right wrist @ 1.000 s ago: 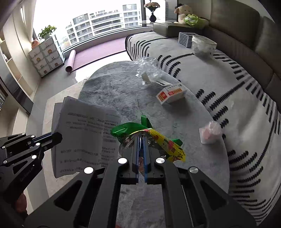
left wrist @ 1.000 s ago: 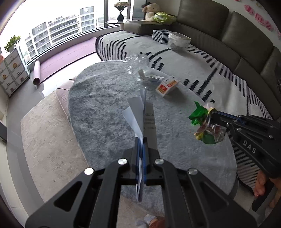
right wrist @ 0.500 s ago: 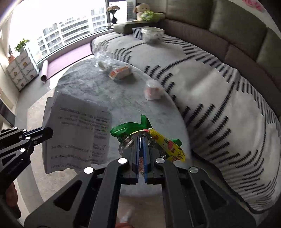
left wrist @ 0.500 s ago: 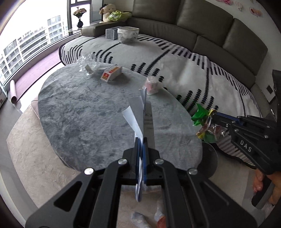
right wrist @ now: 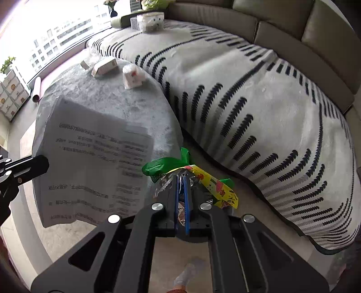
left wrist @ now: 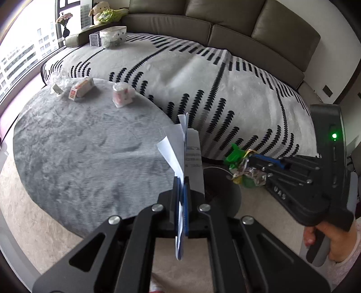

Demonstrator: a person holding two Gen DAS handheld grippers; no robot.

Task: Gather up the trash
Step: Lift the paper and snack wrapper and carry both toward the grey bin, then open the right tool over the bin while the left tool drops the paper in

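My left gripper (left wrist: 182,180) is shut on a printed white paper sheet (left wrist: 180,144), seen edge-on; in the right wrist view the sheet (right wrist: 94,162) shows flat, held by the left gripper (right wrist: 42,162). My right gripper (right wrist: 181,180) is shut on a crumpled green and yellow snack wrapper (right wrist: 203,180), which also shows in the left wrist view (left wrist: 243,166) at the right gripper's tip (left wrist: 250,159). A dark round bin (left wrist: 223,191) lies below both grippers. On the round grey table (left wrist: 79,146) remain a small red-white box (left wrist: 81,90), a wrapped pink packet (left wrist: 121,97) and clear plastic (left wrist: 58,78).
A sofa covered with a grey blanket with black dashes (left wrist: 214,85) curves behind the table. A clear container (left wrist: 112,38) and a plush toy (left wrist: 101,13) sit at its far end. Beige carpet (left wrist: 33,225) surrounds the table.
Both grippers have swung right, away from the table's middle toward its near-right edge and the sofa. The bin has come into view below them. Both keep their hold.
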